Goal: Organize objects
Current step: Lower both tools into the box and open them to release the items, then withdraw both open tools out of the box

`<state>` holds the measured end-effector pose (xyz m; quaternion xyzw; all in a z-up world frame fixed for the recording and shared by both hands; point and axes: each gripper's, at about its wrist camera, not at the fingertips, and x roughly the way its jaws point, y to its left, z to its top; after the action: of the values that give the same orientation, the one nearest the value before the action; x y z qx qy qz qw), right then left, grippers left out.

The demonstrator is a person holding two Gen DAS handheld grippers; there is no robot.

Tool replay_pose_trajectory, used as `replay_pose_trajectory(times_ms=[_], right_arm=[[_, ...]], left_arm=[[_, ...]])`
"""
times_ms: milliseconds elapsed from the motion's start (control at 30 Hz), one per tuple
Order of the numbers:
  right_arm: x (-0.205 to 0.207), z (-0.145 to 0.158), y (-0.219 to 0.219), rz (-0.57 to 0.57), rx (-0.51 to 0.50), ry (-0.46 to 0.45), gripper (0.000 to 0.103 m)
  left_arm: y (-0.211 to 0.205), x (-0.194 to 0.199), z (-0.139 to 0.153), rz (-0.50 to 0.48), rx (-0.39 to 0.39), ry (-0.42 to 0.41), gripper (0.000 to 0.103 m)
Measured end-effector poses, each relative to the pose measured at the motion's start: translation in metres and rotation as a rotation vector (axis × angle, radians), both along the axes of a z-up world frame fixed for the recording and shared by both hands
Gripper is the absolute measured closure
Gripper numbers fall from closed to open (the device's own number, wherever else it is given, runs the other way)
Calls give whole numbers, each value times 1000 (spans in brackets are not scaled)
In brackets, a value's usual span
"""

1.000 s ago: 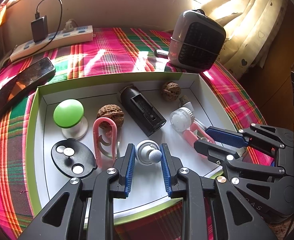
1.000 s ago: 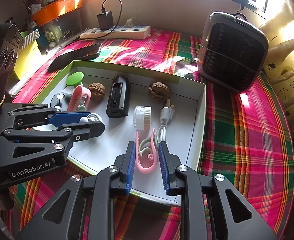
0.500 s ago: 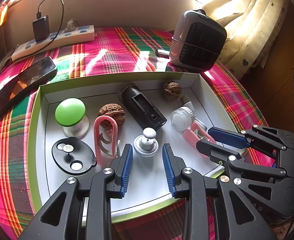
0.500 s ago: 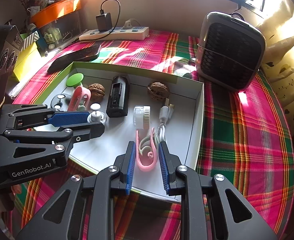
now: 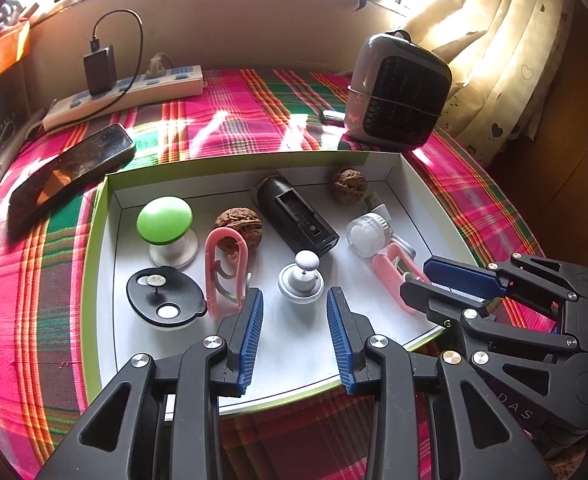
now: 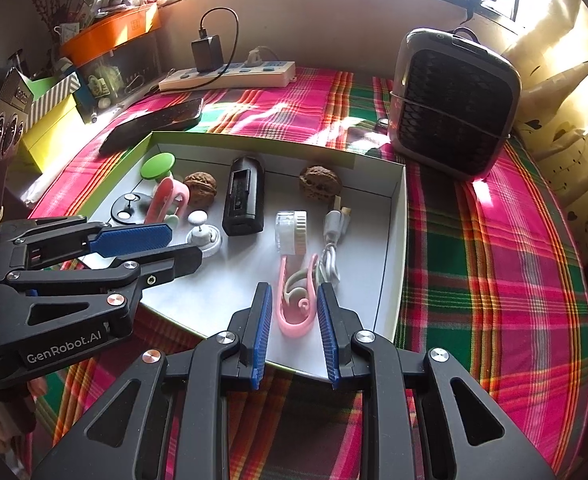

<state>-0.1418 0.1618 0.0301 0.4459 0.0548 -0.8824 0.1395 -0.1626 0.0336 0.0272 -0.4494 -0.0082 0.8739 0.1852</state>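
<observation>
A: Left gripper [image 5: 295,312] first. Jaws have just been opening and now stand partly apart with nothing gripped. The white ball-top knob mount [image 5: 301,280] sits upright on the box floor just ahead of the tips, clear of both pads.

B: So that one's released. Right gripper [image 6: 292,312]?

A: Narrow gap, blue pads on either side of the pink clip [image 6: 297,300] at its looped end. Looks pinched, clip resting low on the floor of the white box [image 6: 397,216]. White USB cable [image 6: 331,248] lies just beside it, clear ridged cap [image 6: 291,232] just beyond.

B: Rest of the box?

A: Second pink clip [image 5: 226,272] left of the knob mount, leaning by a walnut [image 5: 238,229]. Black oval plate [image 5: 165,300] and green-topped knob [image 5: 166,224] further left, black battery case [image 5: 297,218] in the middle, another walnut [image 5: 349,185] at the back wall. Box sits on the plaid cloth [image 5: 230,120].

B: Step?

A: My read: left's placing is done, right's clip is next. It probably needs lifting clear without snagging the cable, then setting beside its twin. Left should back off to make room.
</observation>
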Motion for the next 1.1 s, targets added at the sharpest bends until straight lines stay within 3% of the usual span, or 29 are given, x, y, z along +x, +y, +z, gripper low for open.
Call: replay_pose_trajectory(times_ms=[133, 267, 500, 800, 1100], right_arm=[[6, 3, 0, -7, -16, 14, 78], [10, 6, 2, -28, -48, 35, 63], [23, 13, 2, -39, -67, 65, 63], [43, 18, -1, -37, -76, 106, 57], [58, 15, -2, -39, -77, 113, 55]], left_arm=[[0, 9, 7, 14, -22, 40, 72], [-1, 18, 14, 39, -49, 80, 72], [-3, 37, 21, 71, -92, 140, 71], [-11, 59, 25, 108, -75, 145, 71], [-17, 75, 17, 139, -106, 139, 71]])
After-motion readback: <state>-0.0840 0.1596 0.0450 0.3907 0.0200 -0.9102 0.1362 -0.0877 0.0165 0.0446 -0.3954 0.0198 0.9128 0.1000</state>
